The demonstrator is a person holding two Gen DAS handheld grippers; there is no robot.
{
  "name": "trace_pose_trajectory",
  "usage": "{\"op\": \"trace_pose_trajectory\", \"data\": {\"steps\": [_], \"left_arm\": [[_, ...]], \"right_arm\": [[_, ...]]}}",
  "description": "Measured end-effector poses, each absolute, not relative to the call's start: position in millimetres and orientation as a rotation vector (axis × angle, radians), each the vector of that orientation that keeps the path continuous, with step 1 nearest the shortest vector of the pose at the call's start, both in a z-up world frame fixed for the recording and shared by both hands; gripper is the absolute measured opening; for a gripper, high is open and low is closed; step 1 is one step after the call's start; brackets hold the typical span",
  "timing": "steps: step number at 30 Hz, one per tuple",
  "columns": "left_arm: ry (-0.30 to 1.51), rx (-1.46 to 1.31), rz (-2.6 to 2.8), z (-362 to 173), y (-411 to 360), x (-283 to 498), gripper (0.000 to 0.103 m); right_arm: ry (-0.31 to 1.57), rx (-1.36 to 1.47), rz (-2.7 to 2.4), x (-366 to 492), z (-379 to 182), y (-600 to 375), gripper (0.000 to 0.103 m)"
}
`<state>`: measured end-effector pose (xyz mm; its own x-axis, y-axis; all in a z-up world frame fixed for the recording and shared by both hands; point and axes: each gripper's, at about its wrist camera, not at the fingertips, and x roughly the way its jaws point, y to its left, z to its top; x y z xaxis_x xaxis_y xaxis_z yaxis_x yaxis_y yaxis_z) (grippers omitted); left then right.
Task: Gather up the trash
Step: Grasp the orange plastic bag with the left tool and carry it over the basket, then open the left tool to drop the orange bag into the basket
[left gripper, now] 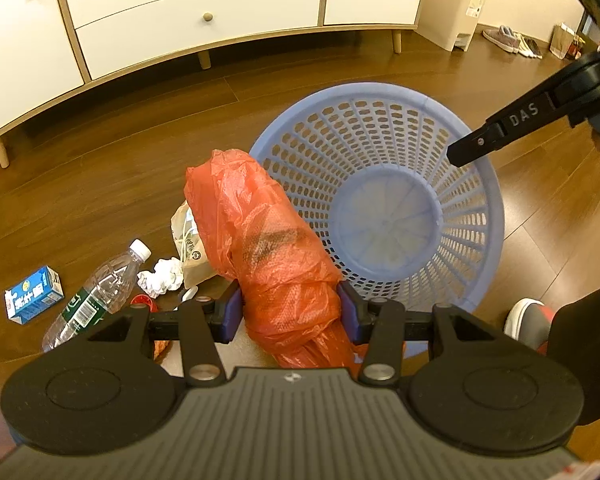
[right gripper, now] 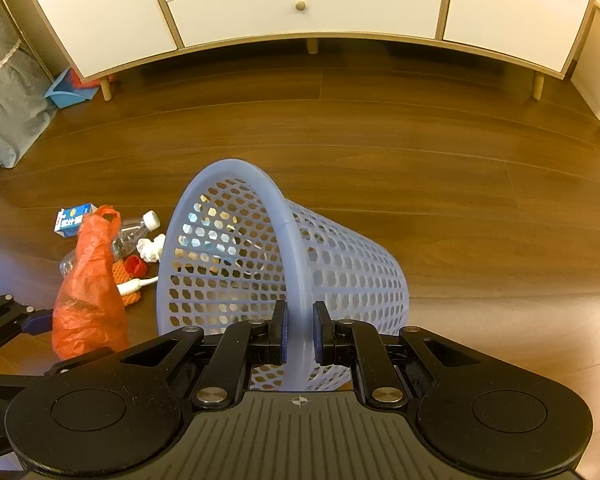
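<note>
I find my left tool (left gripper: pixel 290 312) closed on the red plastic bag (left gripper: pixel 268 248), its blue pads pressed into the crumpled lower part; the bag stands raised just beside the open mouth of the blue basket (left gripper: pixel 380 92). My right tool (right gripper: pixel 299 330) is clamped narrow on the basket's rim (right gripper: pixel 296 280), one pad inside and one outside, and the basket is tipped so its mouth faces the bag. In the left wrist view the basket's bottom is bare

On the wooden floor (right gripper: pixel 420 184), on the side of the basket toward the bag, I note loose trash close together: a clear plastic bottle (left gripper: pixel 100 288) with a white cap lying on its side, a blue carton (left gripper: pixel 34 294) just beyond it, a crumpled white paper ball (left gripper: pixel 162 276), a red cap (right gripper: pixel 135 266), and a paper bag (left gripper: pixel 192 256) partly hidden behind the red one. A white cabinet (right gripper: pixel 300 0) stands along the far edge of the floor
</note>
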<state>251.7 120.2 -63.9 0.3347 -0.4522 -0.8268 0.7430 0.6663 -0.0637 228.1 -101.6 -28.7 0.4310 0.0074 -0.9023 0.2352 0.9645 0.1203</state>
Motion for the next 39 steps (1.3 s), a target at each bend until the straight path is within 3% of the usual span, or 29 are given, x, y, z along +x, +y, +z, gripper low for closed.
{"op": "trace_pose_trajectory", "data": {"steps": [28, 31, 35, 39], "left_arm": [[0.926, 0.422, -0.821, -74, 86, 259, 0.044], [0.919, 0.431, -0.820, -73, 85, 257, 0.048], [0.899, 0.451, -0.819, -73, 85, 254, 0.061], [0.888, 0.465, -0.809, -71, 83, 254, 0.063]], "right_arm": [[1.118, 0.247, -0.148, 226, -28, -99, 0.009], [1.118, 0.247, -0.149, 227, -29, -100, 0.009], [1.118, 0.246, -0.147, 227, -29, -100, 0.009], [1.118, 0.235, -0.143, 227, -29, -99, 0.009]]}}
